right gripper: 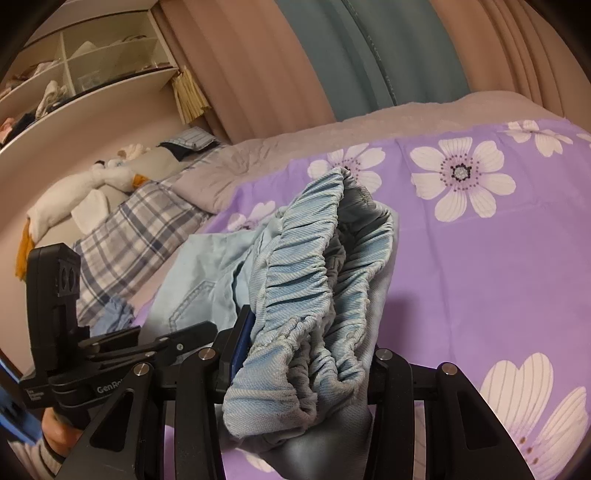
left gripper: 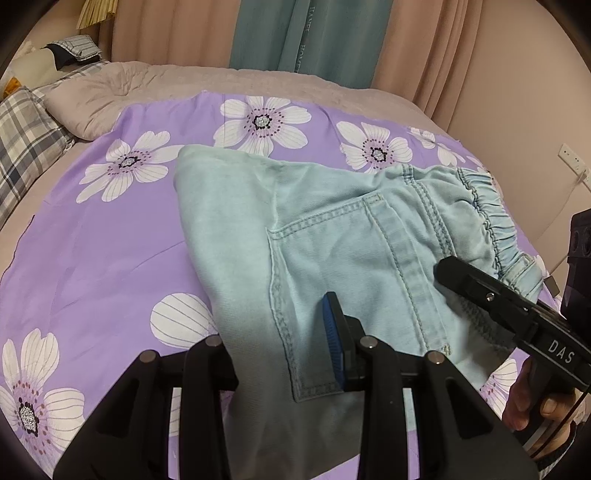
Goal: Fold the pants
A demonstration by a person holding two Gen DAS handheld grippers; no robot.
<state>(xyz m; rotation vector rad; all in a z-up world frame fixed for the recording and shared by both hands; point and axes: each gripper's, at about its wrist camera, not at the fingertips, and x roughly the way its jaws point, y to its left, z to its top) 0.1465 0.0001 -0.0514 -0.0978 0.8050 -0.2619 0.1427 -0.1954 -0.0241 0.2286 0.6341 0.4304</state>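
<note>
Light blue denim pants (left gripper: 332, 236) lie on a purple flowered sheet (left gripper: 110, 240), back pocket up, elastic waistband (left gripper: 487, 206) at the right. My left gripper (left gripper: 280, 354) is shut on the pants' near edge; its blue-padded finger (left gripper: 332, 343) shows, the other is under the cloth. My right gripper (right gripper: 303, 354) is shut on the gathered waistband (right gripper: 317, 280), which bunches up over its fingers. The right gripper also shows in the left wrist view (left gripper: 491, 295), and the left gripper shows in the right wrist view (right gripper: 110, 350).
The sheet covers a bed with a grey quilt (left gripper: 122, 85). A plaid pillow (left gripper: 26, 140) and a plush toy (right gripper: 74, 199) lie at the head. Curtains (left gripper: 306, 33) hang behind; shelves (right gripper: 74, 62) stand at the left wall.
</note>
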